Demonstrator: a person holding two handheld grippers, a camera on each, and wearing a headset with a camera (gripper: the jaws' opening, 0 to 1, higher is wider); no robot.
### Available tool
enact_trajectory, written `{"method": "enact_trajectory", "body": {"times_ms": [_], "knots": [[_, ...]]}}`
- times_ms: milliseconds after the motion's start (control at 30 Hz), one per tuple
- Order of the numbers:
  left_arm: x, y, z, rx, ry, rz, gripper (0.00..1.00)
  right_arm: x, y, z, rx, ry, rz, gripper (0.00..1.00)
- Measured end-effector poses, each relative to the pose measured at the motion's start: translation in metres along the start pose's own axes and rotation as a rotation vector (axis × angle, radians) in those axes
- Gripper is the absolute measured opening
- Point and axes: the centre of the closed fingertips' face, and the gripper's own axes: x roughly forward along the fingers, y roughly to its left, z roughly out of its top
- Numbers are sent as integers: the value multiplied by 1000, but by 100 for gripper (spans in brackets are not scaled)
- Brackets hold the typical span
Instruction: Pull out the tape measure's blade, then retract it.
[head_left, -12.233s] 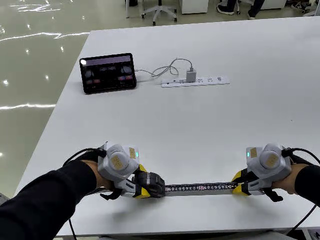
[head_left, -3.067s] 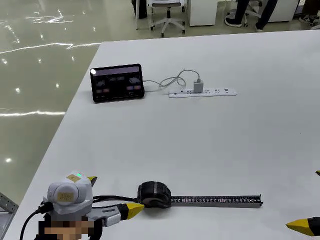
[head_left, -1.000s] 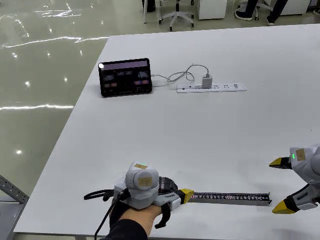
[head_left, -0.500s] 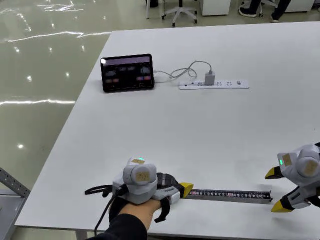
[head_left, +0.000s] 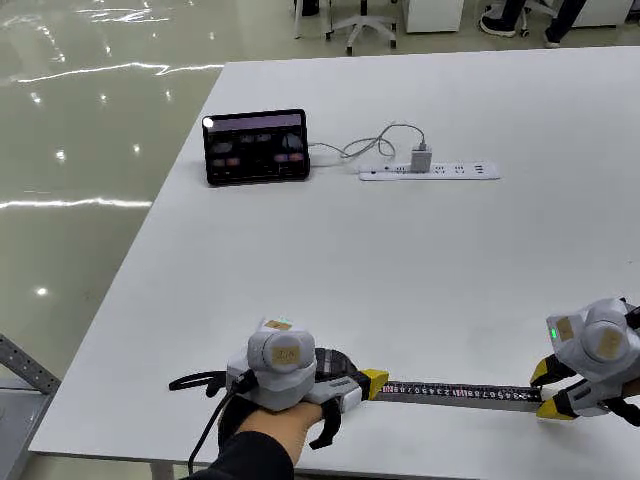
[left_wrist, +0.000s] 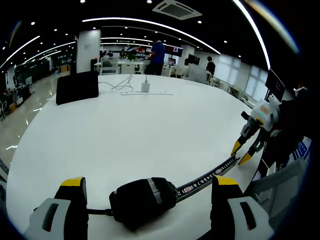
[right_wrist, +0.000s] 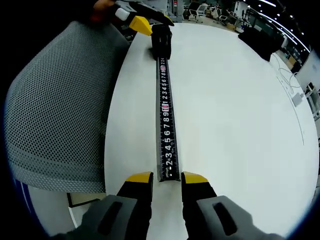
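Here is the broad white bench (head_left: 420, 260), and toward its far-left corner a black tablet (head_left: 256, 146) stands propped with its screen lit. Just to the right of it lies a slim white power strip (head_left: 440, 172) with a plugged-in charger. All the action is down along the near edge. The black round-cased tape measure (left_wrist: 144, 199) sits near the near-left corner. Its dark numbered steel blade (right_wrist: 165, 115) is already drawn out and lies flat along that edge towards the right. So the pull-out looks done, and the retraction, the whole second half of the job, looks yet to come, with nothing drawn back into the case. Now the poses. The left gripper (left_wrist: 149, 182) comes in low and level from the left and points along the blade. Its yellow-tipped jaws are spread wide either side of the case, with clear white bench showing between each jaw and the case, so it brackets the case without squeezing it. In the head view a sleeved arm reaches in from the near edge behind it. Over at the far end of the blade, the right gripper (right_wrist: 166, 178) is also held low and aimed back down the tape. Its jaws are drawn in narrow, flanking the blade's tip just beside each edge. No firm pinch shows, and whether a pad grazes the steel is too close to call.
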Motion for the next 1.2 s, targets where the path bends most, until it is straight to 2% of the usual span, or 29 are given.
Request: {"method": "enact_trajectory", "body": {"times_ms": [167,333,533,633,667,733,833,867,900,1200], "knots": [[0,2,-1,-1,1,9,100,5,-2,-7,9,12,-6,17],[1,0,-2,-6,4,2,100,4,-3,-3,29,3,-21,13],[1,3,-4,-6,13,15,100,5,-2,-3,-21,5,-20,12],[2,8,-5,-41,20,32,95,5,-3,-1,-5,20,-22,12],[1,11,-5,-56,22,55,95,6,-3,-1,1,27,-23,12],[2,11,-6,-57,24,53,94,6,-4,-1,27,31,-22,12],[3,11,-10,-49,41,59,94,6,-3,-2,5,35,-19,12],[4,9,-13,-79,53,52,94,6,-3,-1,-18,32,-17,12],[4,8,-15,-99,62,46,94,6,-3,-2,4,31,-22,12],[8,5,-20,-55,86,49,94,6,-4,-1,68,24,-40,11]]}}
